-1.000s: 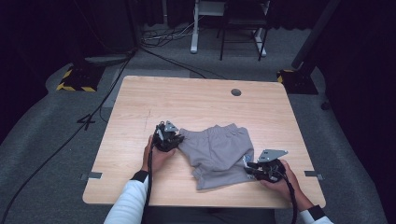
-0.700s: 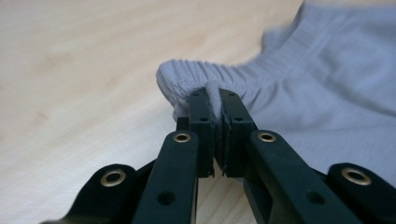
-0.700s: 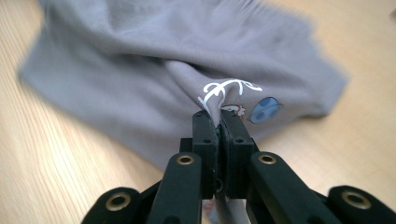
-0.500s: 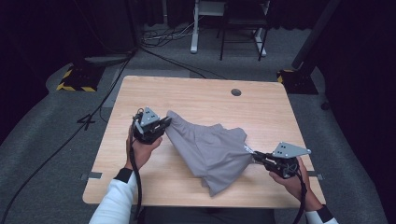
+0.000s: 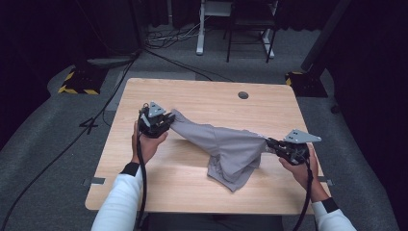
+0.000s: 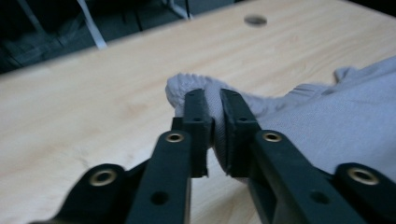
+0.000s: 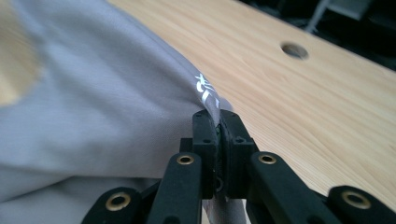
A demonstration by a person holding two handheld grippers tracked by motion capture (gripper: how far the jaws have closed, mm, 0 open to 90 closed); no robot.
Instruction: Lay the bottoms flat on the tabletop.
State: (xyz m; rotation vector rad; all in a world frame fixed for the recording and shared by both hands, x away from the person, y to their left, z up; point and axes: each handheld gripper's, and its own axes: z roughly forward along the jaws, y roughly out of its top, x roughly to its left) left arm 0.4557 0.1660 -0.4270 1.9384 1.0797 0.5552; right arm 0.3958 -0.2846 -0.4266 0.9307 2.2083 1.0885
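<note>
My left tongs point(image 5: 166, 120) pinch a ribbed hem of the grey garment point(image 5: 226, 149), their jaws having just eased wider. My right tongs point(image 5: 270, 145) clamp its opposite edge. The cloth hangs stretched between them above the desk point(image 5: 202, 96), its middle sagging toward the near edge.

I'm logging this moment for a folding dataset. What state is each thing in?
Grey shorts: lifted and stretched between both grippers, the middle sagging to the table.
Left gripper: shut on the shorts' ribbed edge, jaws just eased slightly.
Right gripper: shut on the shorts' hem.
</note>
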